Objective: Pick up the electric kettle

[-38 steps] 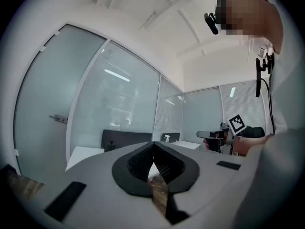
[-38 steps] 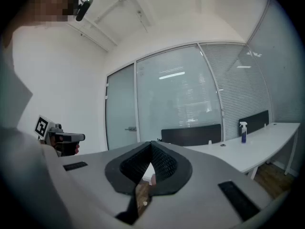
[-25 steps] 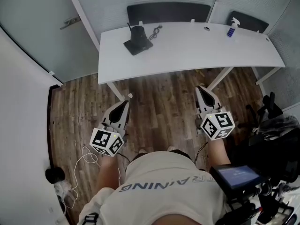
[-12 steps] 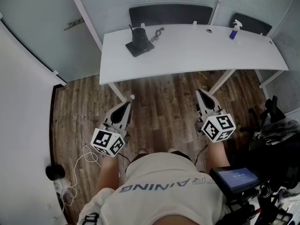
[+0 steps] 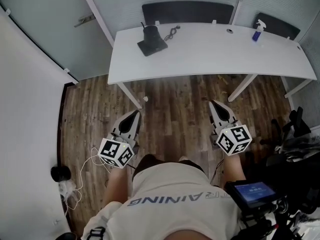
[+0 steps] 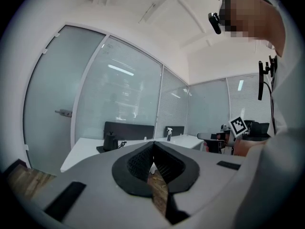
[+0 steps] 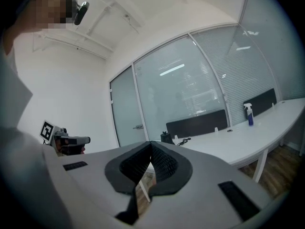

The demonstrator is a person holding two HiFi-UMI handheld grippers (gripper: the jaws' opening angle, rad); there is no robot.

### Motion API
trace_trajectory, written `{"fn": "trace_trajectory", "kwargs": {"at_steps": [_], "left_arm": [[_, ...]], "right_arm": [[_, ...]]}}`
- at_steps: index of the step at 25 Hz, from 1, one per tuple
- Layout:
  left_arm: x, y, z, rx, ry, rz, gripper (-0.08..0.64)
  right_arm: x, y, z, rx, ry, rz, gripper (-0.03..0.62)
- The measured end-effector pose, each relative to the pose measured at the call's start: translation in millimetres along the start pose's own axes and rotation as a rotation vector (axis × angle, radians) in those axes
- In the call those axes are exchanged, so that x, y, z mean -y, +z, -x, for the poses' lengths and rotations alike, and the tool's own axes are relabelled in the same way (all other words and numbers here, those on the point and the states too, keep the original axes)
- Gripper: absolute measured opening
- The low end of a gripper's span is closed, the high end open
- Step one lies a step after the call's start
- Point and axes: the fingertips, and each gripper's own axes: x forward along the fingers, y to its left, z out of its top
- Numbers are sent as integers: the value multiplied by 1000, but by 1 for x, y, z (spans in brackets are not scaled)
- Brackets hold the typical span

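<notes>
The black electric kettle (image 5: 150, 33) stands on its dark square base (image 5: 153, 47) near the left end of the white table (image 5: 210, 59). It also shows small and far in the left gripper view as the kettle (image 6: 110, 141) and in the right gripper view as the kettle (image 7: 165, 137). My left gripper (image 5: 136, 113) and right gripper (image 5: 213, 104) hang over the wooden floor, well short of the table, pointing toward it. Both are shut with nothing between their jaws. The jaw tips meet in the left gripper (image 6: 153, 143) and the right gripper (image 7: 151, 143).
A blue spray bottle (image 5: 257, 32) stands at the table's far right and a black cable (image 5: 172, 33) lies beside the kettle. White table legs (image 5: 131, 96) reach the floor. Glass walls and a door surround the table. A chair and equipment (image 5: 295, 149) crowd my right; a white cord (image 5: 82, 176) lies on the floor at left.
The head view has shifted, so the table and kettle sit further right in it. Both grippers dropped slightly in the picture and stayed shut.
</notes>
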Motion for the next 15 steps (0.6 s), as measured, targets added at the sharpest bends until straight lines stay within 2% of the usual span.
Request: {"fn": "trace_trajectory", "kwargs": {"at_steps": [6, 9, 15], "left_arm": [[-10, 3, -1, -6, 25, -6, 17], [-27, 2, -8, 1, 16, 7, 17], [-84, 8, -31, 15, -24, 45, 17]], "right_arm": [[1, -28, -16, -65, 26, -67, 11], [4, -30, -33, -85, -2, -90, 11], [2, -16, -76, -97, -74, -66, 11]]}}
